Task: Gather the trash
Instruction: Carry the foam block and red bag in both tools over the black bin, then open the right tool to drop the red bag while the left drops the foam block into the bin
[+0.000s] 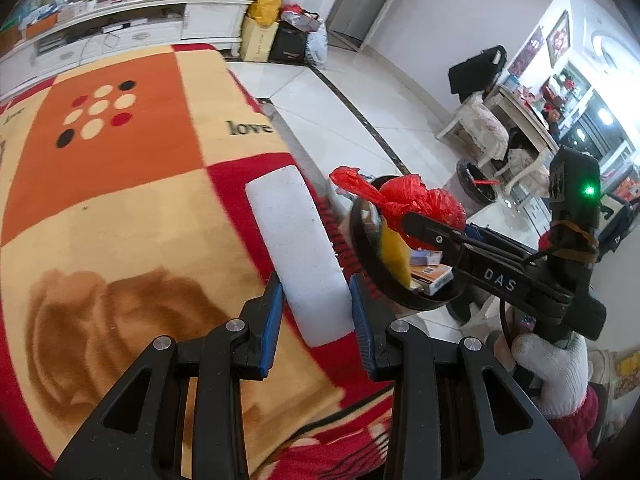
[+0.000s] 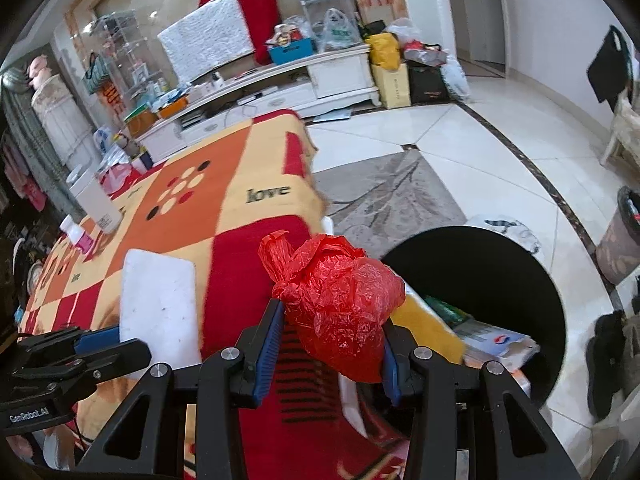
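Note:
My left gripper (image 1: 317,322) is shut on a white foam block (image 1: 298,248), held over the edge of the patterned blanket (image 1: 120,184). The same foam block (image 2: 160,304) and left gripper (image 2: 98,340) show at the lower left of the right wrist view. My right gripper (image 2: 332,344) is shut on a crumpled red plastic bag (image 2: 340,300), held between the blanket's edge and a black round bin (image 2: 520,280). In the left wrist view the right gripper (image 1: 404,216) holds the red bag (image 1: 416,200) over the bin (image 1: 400,296), which has boxes and a yellow item inside.
A white bottle (image 2: 96,204) and a small pink-labelled one (image 2: 78,236) stand on the blanket's far left. A second bin (image 2: 620,236) sits on the tiled floor at right. A white TV cabinet (image 2: 280,88) and bags (image 2: 400,68) line the back wall. A gloved hand (image 1: 548,368) holds the right gripper.

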{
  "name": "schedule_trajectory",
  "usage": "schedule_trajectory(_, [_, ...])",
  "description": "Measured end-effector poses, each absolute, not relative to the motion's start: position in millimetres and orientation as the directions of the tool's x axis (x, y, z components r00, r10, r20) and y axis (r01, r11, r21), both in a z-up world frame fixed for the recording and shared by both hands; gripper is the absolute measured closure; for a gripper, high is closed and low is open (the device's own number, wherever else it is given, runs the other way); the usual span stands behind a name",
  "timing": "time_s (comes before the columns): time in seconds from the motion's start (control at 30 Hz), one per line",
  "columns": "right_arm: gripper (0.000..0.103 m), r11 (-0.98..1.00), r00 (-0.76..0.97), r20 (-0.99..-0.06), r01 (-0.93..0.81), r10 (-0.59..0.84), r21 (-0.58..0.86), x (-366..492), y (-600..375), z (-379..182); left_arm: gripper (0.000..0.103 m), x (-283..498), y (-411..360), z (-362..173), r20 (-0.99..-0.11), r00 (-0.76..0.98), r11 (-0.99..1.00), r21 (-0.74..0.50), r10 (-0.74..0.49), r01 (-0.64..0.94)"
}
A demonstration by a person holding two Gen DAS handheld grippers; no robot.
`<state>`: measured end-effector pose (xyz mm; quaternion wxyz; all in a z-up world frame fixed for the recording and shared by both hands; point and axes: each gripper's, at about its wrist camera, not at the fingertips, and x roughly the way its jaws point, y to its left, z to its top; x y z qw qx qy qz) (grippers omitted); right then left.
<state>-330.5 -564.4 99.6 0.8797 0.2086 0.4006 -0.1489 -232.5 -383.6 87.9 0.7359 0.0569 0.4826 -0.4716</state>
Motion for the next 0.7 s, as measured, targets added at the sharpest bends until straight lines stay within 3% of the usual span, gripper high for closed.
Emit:
schedule_trajectory(0.47, [0.062,0.784,0.586,-0.787,0.575,-0.194,0.235,-379.2,-633.4,91.5,0.072,-267.3,-447.0,89.6,-0.746,-0.012,0.435,-0.401,-0.666,0.807])
schedule_trajectory(0.53, [0.054,0.768,0.575,-0.795,0.593,-0.194,0.242,-379.9,-642.5,84.7,0.072,-269.3,-450.8,87.9,-0.748,-0.019,0.431,-0.403,-0.663,0.807])
schedule_trajectory(0.6, [0.03,0.756,0.569,-0.801,0.603,-0.186,0.253,-377.1,-649.8,76.9,0.072,-271.6,-454.9,86.1,-0.752,-0.024,0.43,-0.402,-0.659,0.808])
schedule_trajectory(0.7, [0.029,0.724,0.554,-0.813,0.633,-0.178,0.273,-376.5,-662.4,65.1,0.072,-272.9,-455.8,84.2,-0.757,-0.026,0.43,-0.397,-0.652,0.811])
